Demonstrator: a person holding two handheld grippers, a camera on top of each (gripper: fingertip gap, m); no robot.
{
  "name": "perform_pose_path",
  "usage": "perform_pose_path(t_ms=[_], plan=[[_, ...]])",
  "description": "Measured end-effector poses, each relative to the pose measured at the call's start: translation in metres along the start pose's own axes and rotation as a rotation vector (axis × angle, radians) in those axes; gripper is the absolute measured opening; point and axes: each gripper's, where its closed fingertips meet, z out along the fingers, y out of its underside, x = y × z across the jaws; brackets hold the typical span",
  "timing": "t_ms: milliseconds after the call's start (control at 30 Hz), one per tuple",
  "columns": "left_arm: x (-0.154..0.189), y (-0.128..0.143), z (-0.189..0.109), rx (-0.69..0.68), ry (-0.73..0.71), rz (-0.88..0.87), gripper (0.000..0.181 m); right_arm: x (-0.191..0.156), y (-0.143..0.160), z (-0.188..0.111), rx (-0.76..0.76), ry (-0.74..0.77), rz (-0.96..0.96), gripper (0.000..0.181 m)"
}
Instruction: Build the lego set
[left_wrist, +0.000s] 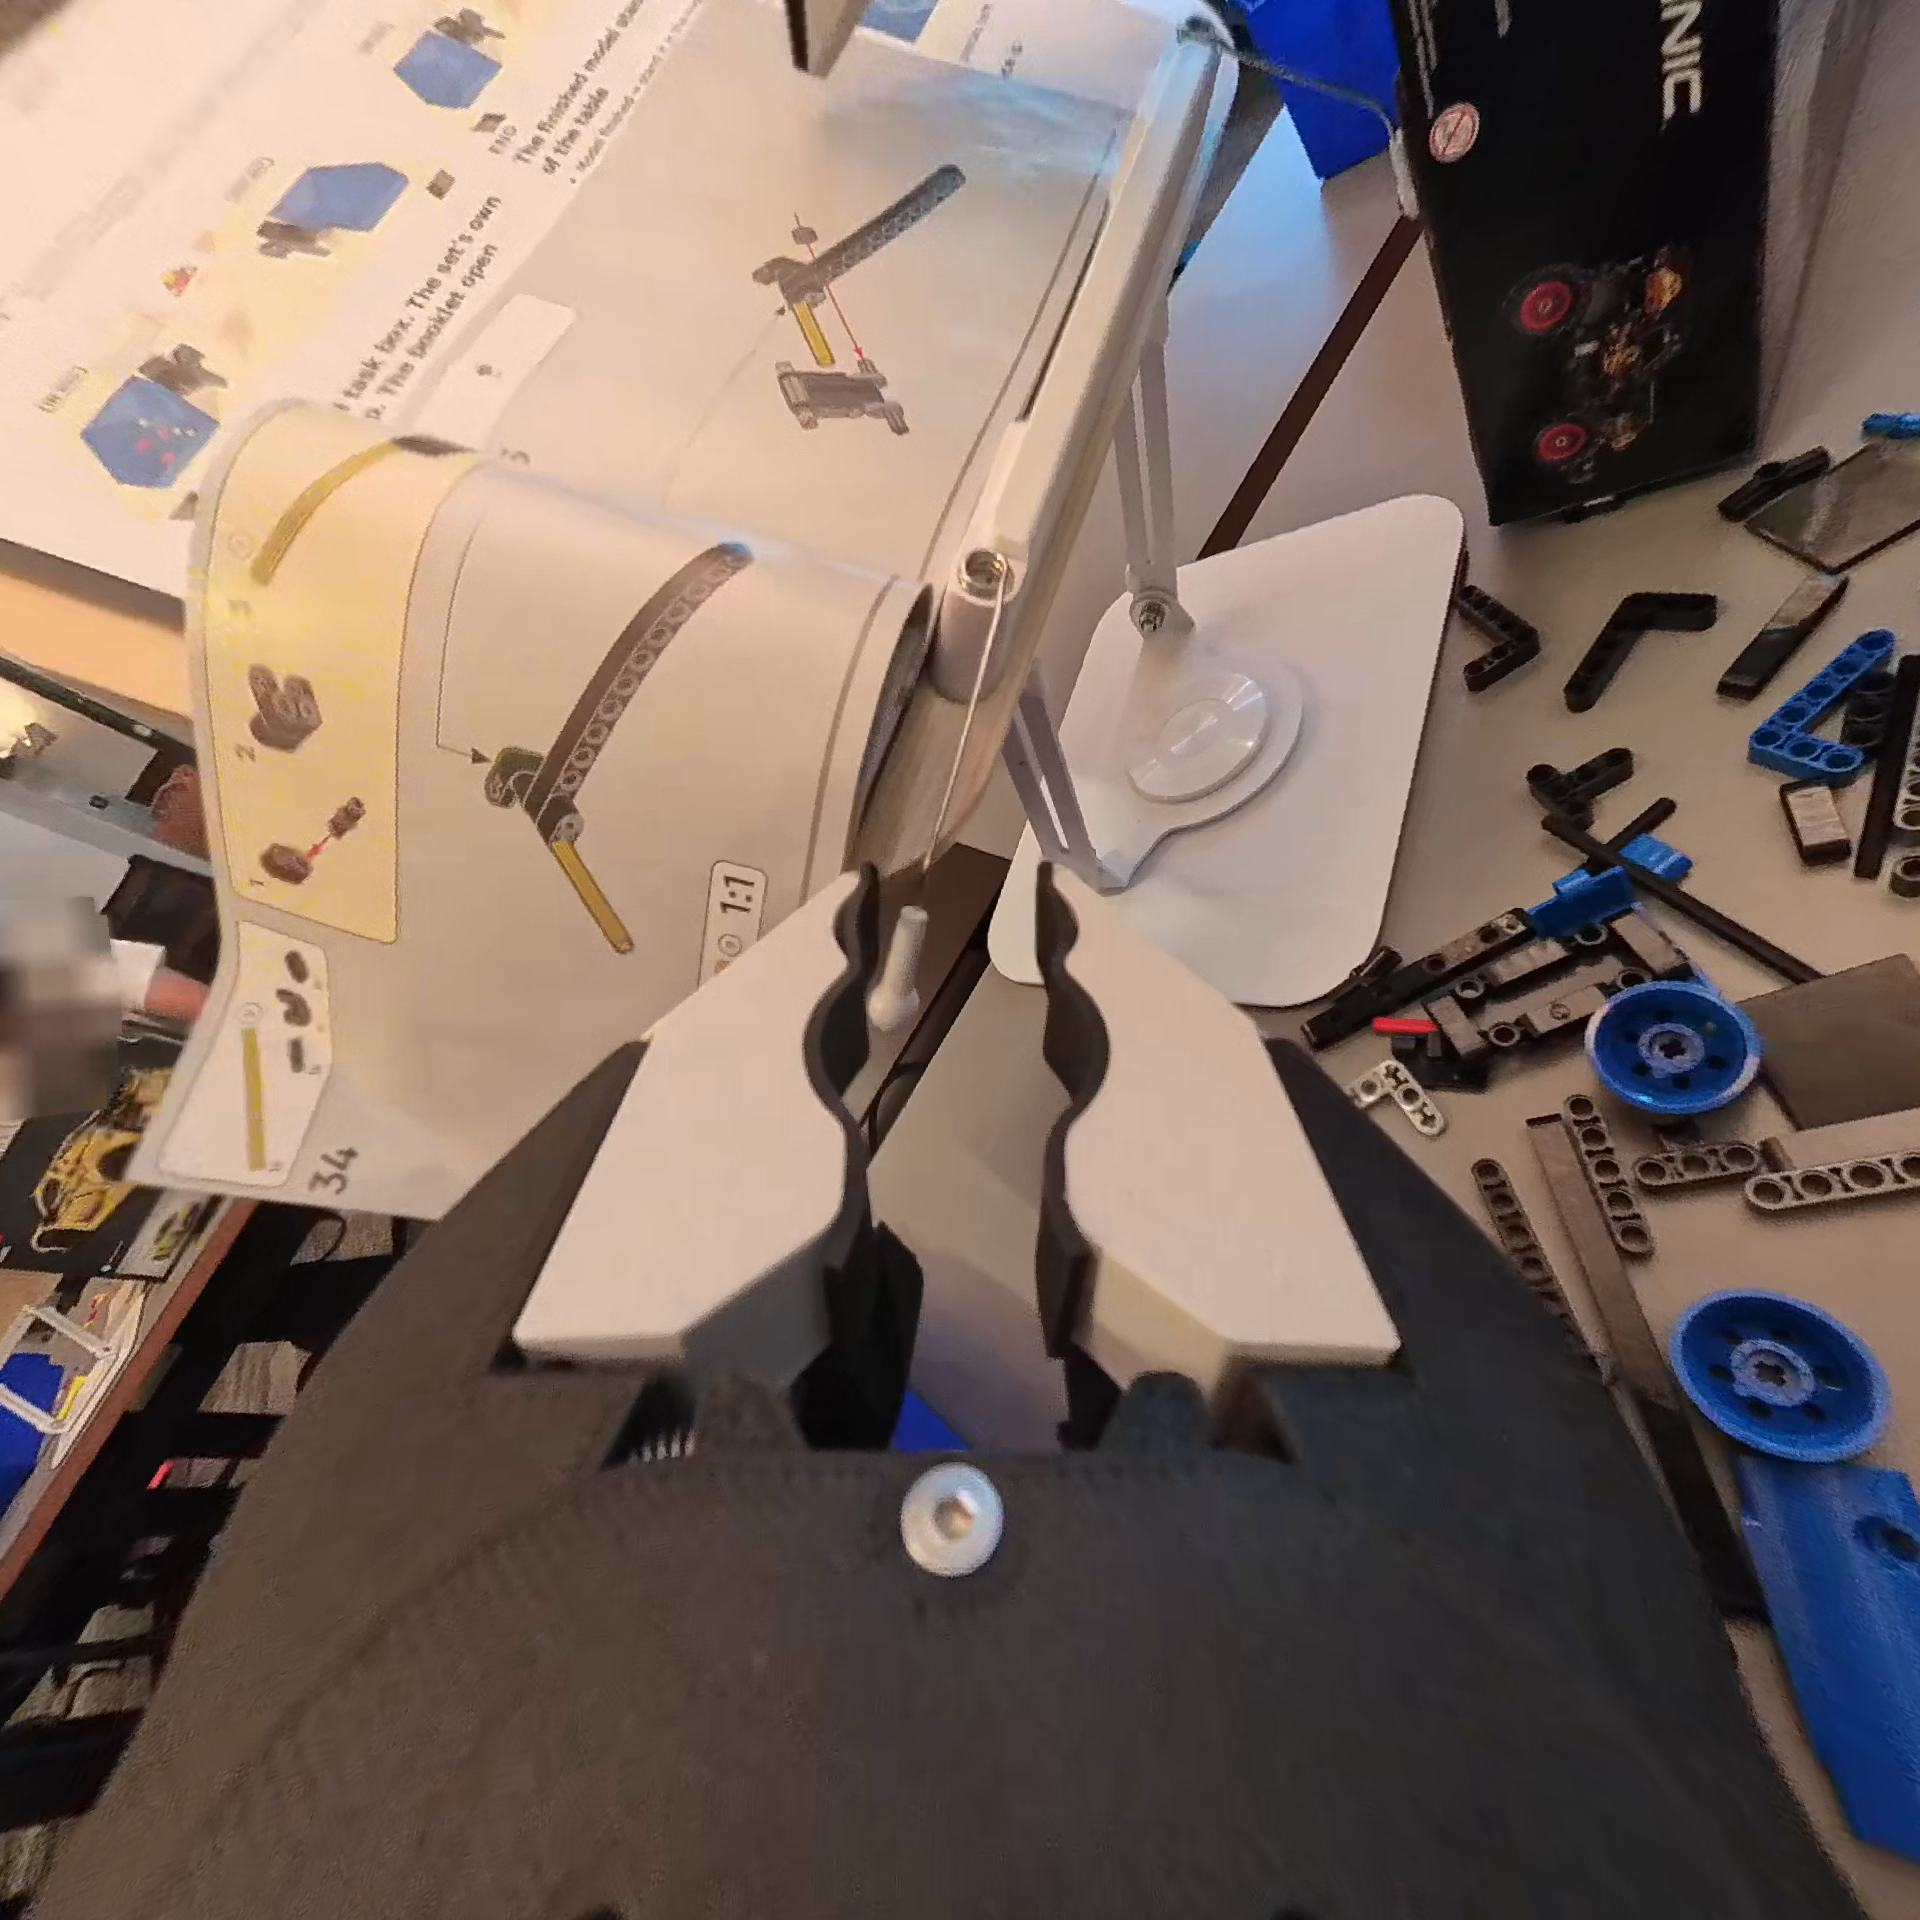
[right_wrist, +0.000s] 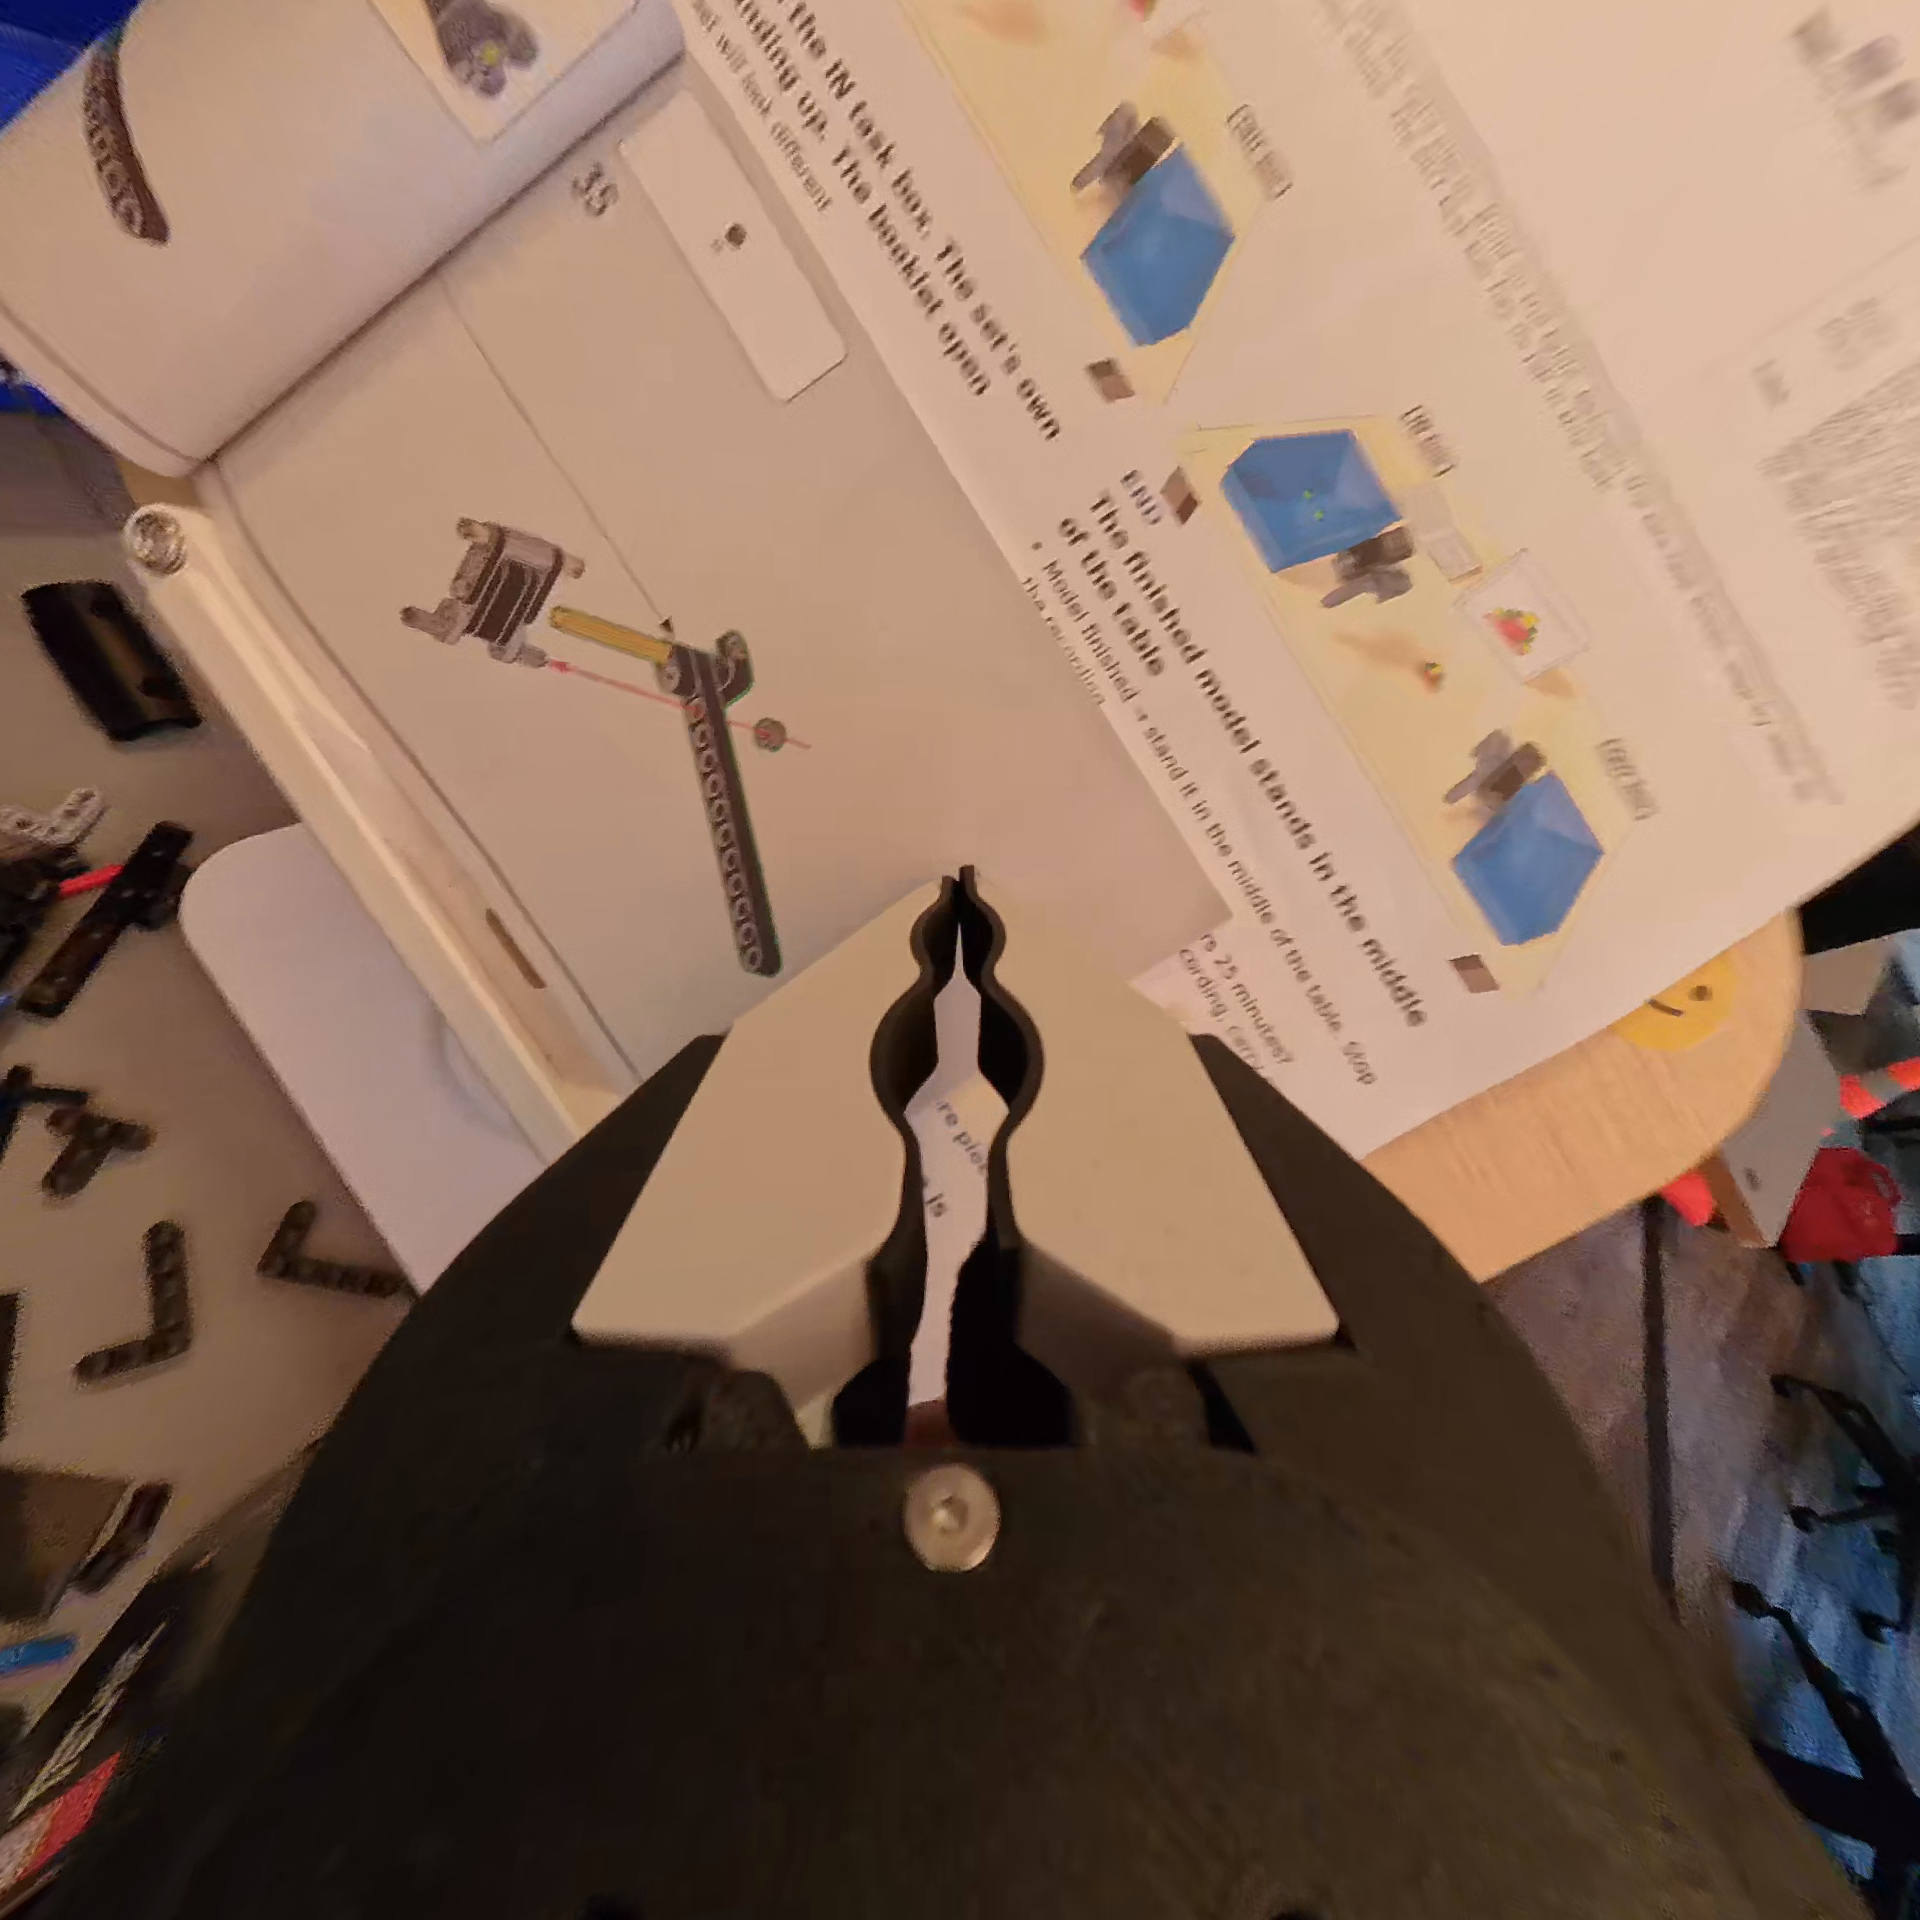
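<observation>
The instruction booklet (left_wrist: 644, 665) stands open on a white stand (left_wrist: 1247, 748), and its left page bulges outward. My left gripper (left_wrist: 956, 904) is open just below the booklet's spine. A small white peg (left_wrist: 896, 971) of the stand shows behind the gap between the fingers, and nothing is held. In the right wrist view my right gripper (right_wrist: 958, 883) is shut, its tips meeting on the lower edge of the booklet's right page (right_wrist: 831, 623). A part-built black assembly (left_wrist: 1507, 997) lies on the table to the right.
Loose black, grey and blue beams (left_wrist: 1808, 707) and two blue wheels (left_wrist: 1671, 1047) lie at the right. The black set box (left_wrist: 1590, 260) stands behind them. A printed sheet (right_wrist: 1455, 416) lies behind the booklet on a round wooden table (right_wrist: 1610, 1122). More black beams (right_wrist: 156, 1309) lie at the left. Across from one pair of fingers to the other is roughly 25 centimetres.
</observation>
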Motion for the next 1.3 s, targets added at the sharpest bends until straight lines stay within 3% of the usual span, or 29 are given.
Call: perform_pose_path(t_ms=[33, 100, 233, 533, 700, 1000, 1133, 1300], plan=[[-0.001, -0.001, -0.001, 0.002, -0.003, 0.000, 0.028, 0.004, -0.003, -0.002, 0.025, 0.030, -0.005, 0.000], [-0.003, -0.002, -0.001, -0.005, -0.020, 0.008, 0.028, 0.019, -0.005, -0.005, 0.036, 0.095, 0.023, 0.045], [-0.003, -0.002, 0.000, -0.003, -0.024, 0.004, 0.029, 0.027, 0.003, 0.000, 0.003, 0.089, 0.030, 0.059], [-0.002, 0.003, 0.003, -0.017, -0.023, 0.008, 0.030, 0.032, 0.007, 0.003, -0.029, 0.128, -0.029, 0.041], [0.000, 0.004, 0.004, -0.025, -0.023, 0.017, 0.030, 0.034, 0.004, 0.000, -0.032, 0.185, -0.088, 0.046], [0.000, 0.006, 0.005, -0.031, -0.020, 0.017, 0.031, 0.028, 0.005, 0.008, -0.016, 0.063, 0.006, 0.034], [0.002, 0.006, 0.006, -0.032, -0.015, 0.019, 0.032, 0.027, 0.004, 0.008, -0.002, 0.031, 0.027, 0.007], [0.004, 0.006, 0.006, -0.030, -0.012, 0.025, 0.033, 0.023, 0.004, 0.010, -0.007, 0.027, 0.012, 0.000]])
